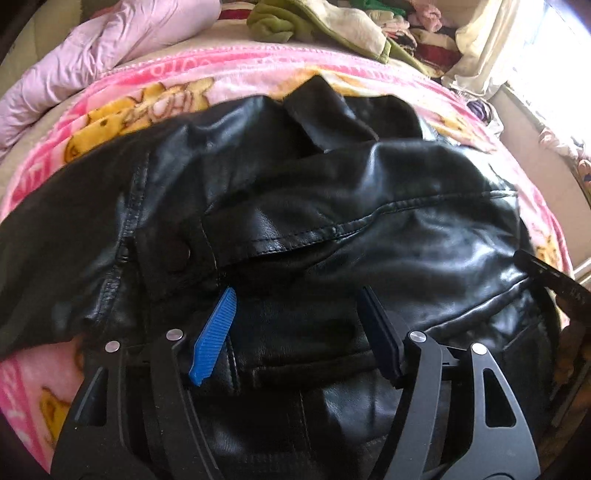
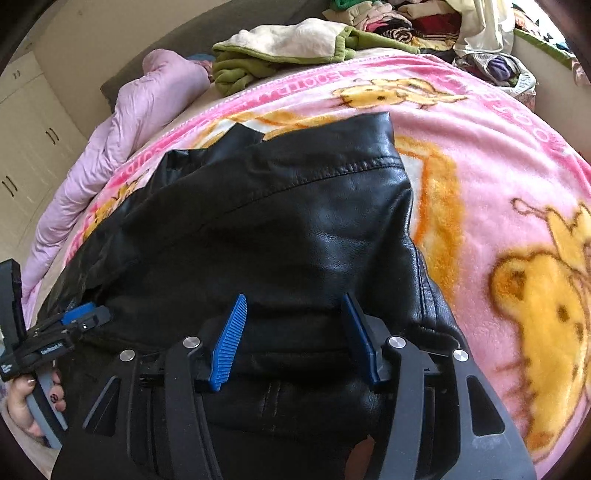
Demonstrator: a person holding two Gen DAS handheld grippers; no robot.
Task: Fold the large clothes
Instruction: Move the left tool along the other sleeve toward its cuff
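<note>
1. The black leather jacket (image 1: 332, 221) lay folded on the pink cartoon blanket (image 2: 498, 155).
2. Over the jacket's near edge, left gripper (image 1: 299, 332) and right gripper (image 2: 295, 338) stood apart, clamping nothing.
3. Best pressed flat evenly, I judged.

Cream cupboard doors (image 2: 26, 147) with dark handles at nine o'clock. Bright window (image 1: 554, 66) glaring at two o'clock. Bed under pink cartoon blanket (image 2: 480, 155), heaped laundry (image 2: 406, 22) at twelve.

Left tongs (image 1: 299, 328) gape over a black leather jacket (image 1: 332, 206) on a pink blanket (image 1: 122, 103).
</note>
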